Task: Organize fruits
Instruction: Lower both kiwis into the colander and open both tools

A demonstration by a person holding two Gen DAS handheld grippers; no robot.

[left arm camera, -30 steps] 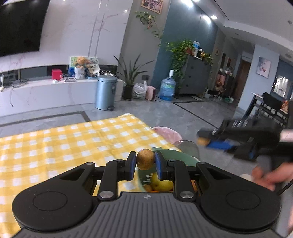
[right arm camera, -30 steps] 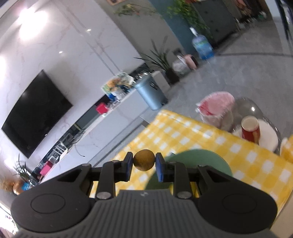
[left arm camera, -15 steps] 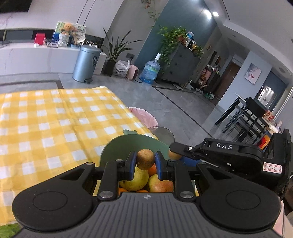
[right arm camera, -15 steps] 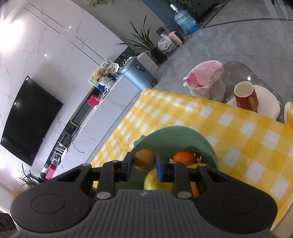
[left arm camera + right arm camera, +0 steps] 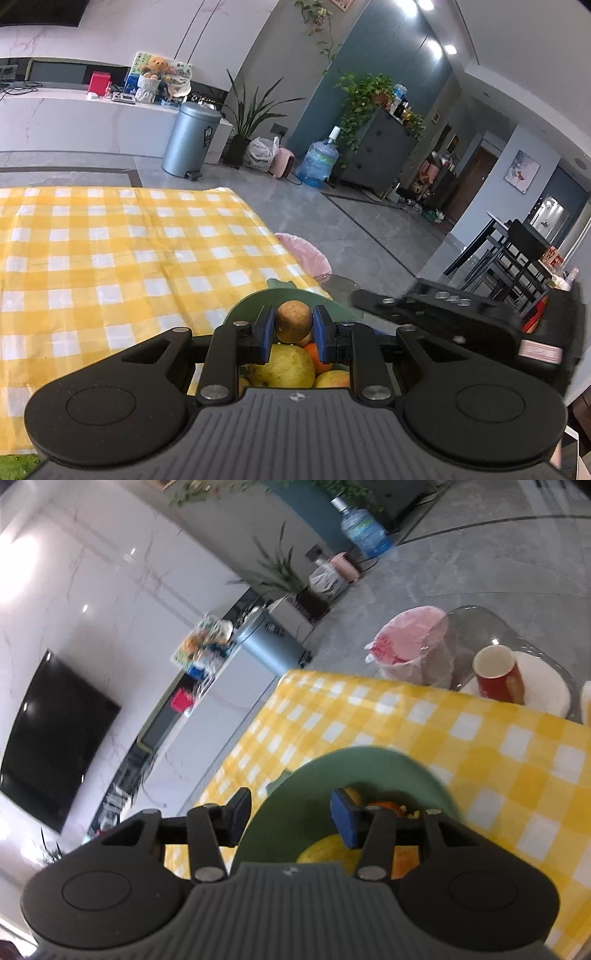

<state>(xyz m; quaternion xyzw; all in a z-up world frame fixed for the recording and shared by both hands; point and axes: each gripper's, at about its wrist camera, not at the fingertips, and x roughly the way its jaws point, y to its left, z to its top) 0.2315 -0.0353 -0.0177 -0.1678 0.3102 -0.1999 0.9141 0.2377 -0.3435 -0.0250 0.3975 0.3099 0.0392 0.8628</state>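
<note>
My left gripper (image 5: 293, 325) is shut on a small round brown fruit (image 5: 293, 320), held just above a green bowl (image 5: 255, 302). Under it the bowl holds a yellow pear (image 5: 288, 369), an orange (image 5: 320, 360) and other fruit. Over the same green bowl (image 5: 332, 768) my right gripper (image 5: 291, 808) has its jaws opening, with nothing between the pads. Past its right pad an orange (image 5: 384, 806) and a yellow fruit (image 5: 328, 849) lie in the bowl. The right gripper's black body (image 5: 443, 314) shows at the right of the left wrist view.
The bowl stands near the edge of a yellow checked cloth (image 5: 110, 258). Beyond that edge are a pink-lined bin (image 5: 410, 642) and a glass side table with a red cup (image 5: 498, 675) on a white plate (image 5: 543, 686).
Both grippers have come down over the bowl. The right jaws have parted and the brown fruit they held is gone from between them. The left still holds its fruit.
</note>
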